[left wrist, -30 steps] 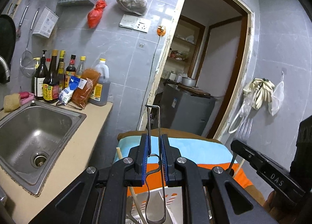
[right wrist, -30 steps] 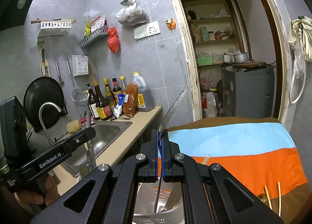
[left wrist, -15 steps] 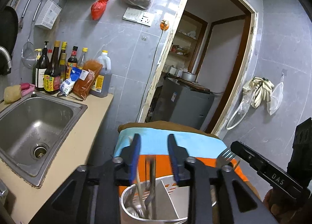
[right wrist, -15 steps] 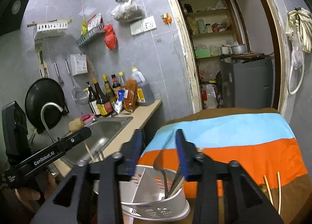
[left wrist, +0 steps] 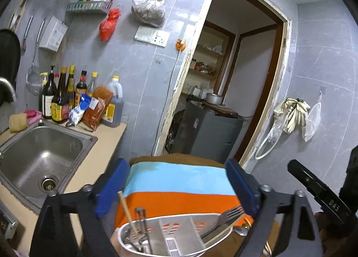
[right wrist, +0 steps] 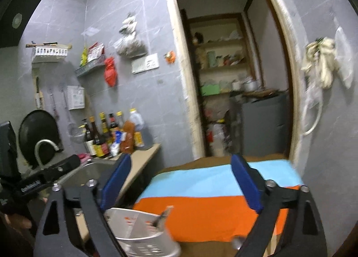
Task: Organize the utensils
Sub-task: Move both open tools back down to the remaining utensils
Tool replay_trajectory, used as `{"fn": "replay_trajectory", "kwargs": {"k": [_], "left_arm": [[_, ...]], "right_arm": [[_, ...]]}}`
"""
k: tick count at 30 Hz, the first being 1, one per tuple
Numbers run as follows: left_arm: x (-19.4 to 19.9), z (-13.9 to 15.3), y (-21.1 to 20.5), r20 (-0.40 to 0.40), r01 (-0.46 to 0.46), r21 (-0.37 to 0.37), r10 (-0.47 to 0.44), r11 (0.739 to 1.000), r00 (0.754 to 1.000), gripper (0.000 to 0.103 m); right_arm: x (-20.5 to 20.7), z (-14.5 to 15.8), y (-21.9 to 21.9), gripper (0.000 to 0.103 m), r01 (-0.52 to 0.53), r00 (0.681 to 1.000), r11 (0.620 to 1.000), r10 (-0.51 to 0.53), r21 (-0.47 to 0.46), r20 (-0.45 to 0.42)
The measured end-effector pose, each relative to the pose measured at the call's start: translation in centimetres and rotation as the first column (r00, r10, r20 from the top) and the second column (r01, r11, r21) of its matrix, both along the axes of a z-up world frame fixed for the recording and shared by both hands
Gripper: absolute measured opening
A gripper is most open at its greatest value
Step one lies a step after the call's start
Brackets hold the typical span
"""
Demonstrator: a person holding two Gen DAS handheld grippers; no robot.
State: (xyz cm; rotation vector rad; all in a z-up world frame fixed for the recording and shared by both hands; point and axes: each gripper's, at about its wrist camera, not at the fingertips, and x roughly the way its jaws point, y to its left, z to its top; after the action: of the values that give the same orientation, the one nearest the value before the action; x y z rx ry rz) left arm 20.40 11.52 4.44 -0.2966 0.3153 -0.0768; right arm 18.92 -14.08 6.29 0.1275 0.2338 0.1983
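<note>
The left gripper stands with its jaws spread wide, having just been opening, and nothing sits between its blue pads. Below and just ahead of those jaws is the white utensil holder, resting on a striped cloth of brown, light blue and orange. In the holder's compartment under the left jaw stand a chopstick and some metal handles, leaning upright; in the compartment under the right jaw a fork lies tilted, its tines pointing toward the right pad. The right gripper also has its jaws far apart after opening just now, with no object between them. In its blurred view the holder sits low, beneath the left jaw, with 1 utensil tip poking above the rim; what kind cannot be told. A sink lies left of the left gripper's jaws, with bottles behind it.
</note>
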Motion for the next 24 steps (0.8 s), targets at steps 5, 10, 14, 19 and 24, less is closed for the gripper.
{"fn": "replay_trajectory", "kwargs": {"k": [5,10,14,19,24], "left_arm": [[-0.2,1.0,-3.4,0.025,-0.007,0.062,0.006,0.998,1.0,0.102],[-0.5,1.3,-7.3,0.042,-0.007,0.131,0.001,0.991,0.999,0.102],[-0.8,1.2,-10.4,0.056,0.006,0.151,-0.014,0.988,0.998,0.102],[-0.8,0.5,-13.7,0.048,0.034,0.178,-0.043,0.983,0.998,0.102],[-0.6,-0.4,-16.9,0.029,0.05,0.2,-0.057,0.979,0.998,0.102]], "right_arm": [[-1.5,1.4,-3.1,0.101,0.078,0.996,0.994,-0.075,-0.078,0.038],[-2.4,2.4,-5.9,0.101,0.124,0.991,0.981,-0.116,-0.146,0.06],[-2.8,2.6,-8.6,0.101,0.144,0.989,0.975,-0.137,-0.169,0.051],[-2.5,1.8,-12.3,0.101,0.167,0.986,0.971,-0.167,-0.171,0.014],[-1.6,0.6,-15.8,0.101,0.177,0.983,0.97,-0.184,-0.163,-0.026]]}}
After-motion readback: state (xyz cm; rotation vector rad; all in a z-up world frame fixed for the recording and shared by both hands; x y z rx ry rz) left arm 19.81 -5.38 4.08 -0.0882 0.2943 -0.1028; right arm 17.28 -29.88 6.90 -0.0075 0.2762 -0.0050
